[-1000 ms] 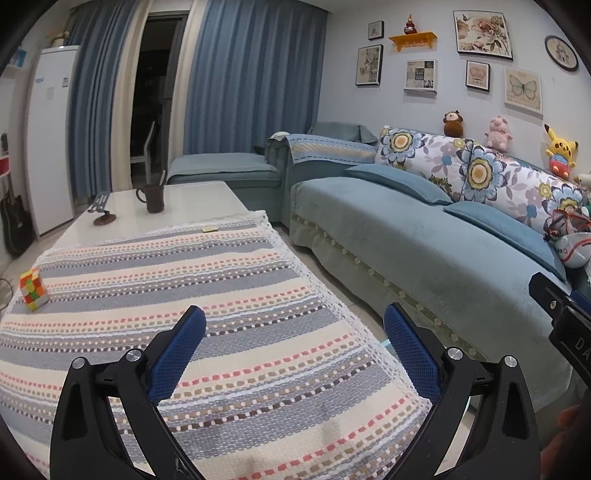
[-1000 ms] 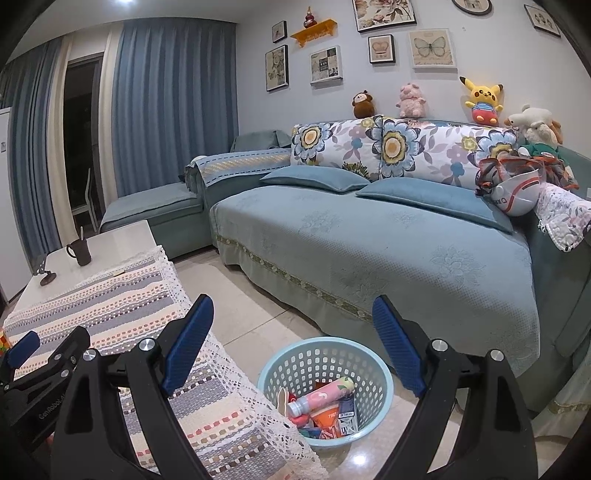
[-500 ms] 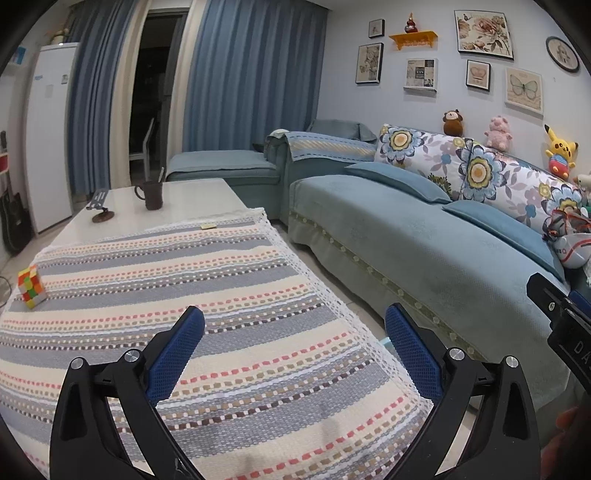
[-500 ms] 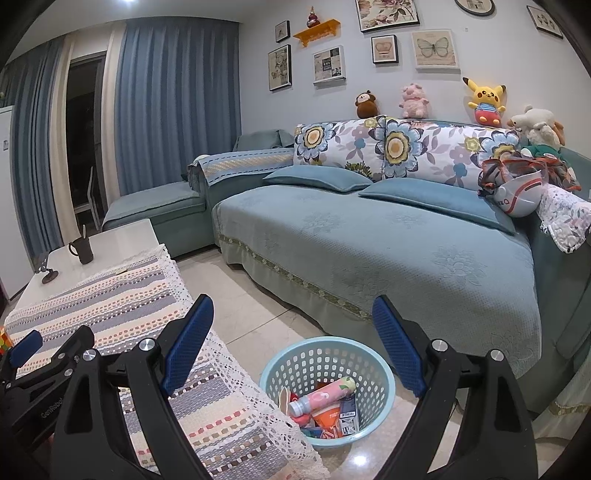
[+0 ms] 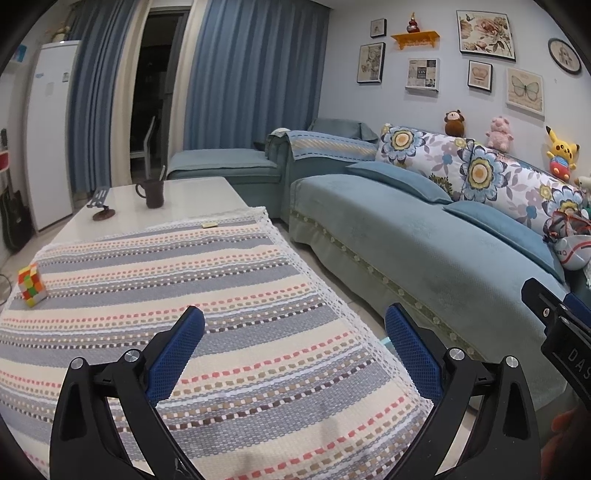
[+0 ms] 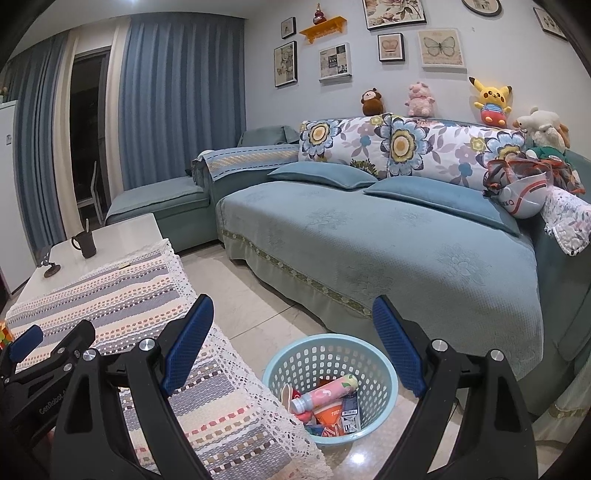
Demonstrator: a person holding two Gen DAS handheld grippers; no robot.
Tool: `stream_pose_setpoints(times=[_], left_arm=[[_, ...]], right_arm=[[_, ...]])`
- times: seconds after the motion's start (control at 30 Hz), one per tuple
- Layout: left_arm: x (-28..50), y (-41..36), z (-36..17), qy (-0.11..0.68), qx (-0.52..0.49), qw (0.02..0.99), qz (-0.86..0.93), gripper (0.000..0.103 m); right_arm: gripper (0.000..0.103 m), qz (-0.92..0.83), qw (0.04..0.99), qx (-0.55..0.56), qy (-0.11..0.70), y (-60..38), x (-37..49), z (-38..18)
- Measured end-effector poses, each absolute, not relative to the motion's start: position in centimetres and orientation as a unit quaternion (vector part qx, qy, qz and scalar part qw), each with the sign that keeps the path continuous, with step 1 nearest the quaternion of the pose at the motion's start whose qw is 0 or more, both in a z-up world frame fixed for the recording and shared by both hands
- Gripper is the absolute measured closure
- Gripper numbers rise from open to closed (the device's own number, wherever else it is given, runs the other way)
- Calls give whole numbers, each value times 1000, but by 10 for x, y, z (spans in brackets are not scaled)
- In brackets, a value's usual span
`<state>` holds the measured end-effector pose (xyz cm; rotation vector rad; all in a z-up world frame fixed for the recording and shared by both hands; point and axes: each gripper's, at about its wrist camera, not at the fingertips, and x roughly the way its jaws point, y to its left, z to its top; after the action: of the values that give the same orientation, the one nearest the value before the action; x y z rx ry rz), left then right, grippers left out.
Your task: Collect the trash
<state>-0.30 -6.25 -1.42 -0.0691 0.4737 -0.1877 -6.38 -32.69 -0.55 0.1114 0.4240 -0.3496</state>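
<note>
Blue curtains (image 5: 251,85) and framed pictures (image 5: 485,29) back a living room with a long teal sofa (image 5: 424,236) that carries floral cushions (image 6: 369,142) and plush toys (image 6: 489,99) along its top. Nearer, a white table (image 5: 192,197) is half covered by a striped cloth (image 5: 184,295) with a lace edge. On the bare part stand a dark mug (image 5: 151,192) and a small stand (image 5: 101,206); a colour cube (image 5: 31,286) sits on the cloth near its left edge.

Only the right wrist view shows the floor between table and sofa, where a light blue basket (image 6: 332,350) stands just beside the cloth's hanging edge. Trash lies inside it: a pink bottle (image 6: 325,393), an orange pack (image 6: 328,415) and a small carton (image 6: 349,410). The cube shows clearly only in the left wrist view.

The left gripper (image 5: 293,345) hovers over the cloth, jaws wide, nothing between them. The right gripper (image 6: 291,332) hangs above the basket, jaws equally wide and empty.
</note>
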Motion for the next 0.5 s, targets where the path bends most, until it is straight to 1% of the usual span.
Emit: stream_pose_setpoints(times=[0.5], left_arm=[[-11, -73, -11, 223, -3, 971, -83, 8]], right_arm=[[20, -168, 960, 56, 216, -330, -62, -8]])
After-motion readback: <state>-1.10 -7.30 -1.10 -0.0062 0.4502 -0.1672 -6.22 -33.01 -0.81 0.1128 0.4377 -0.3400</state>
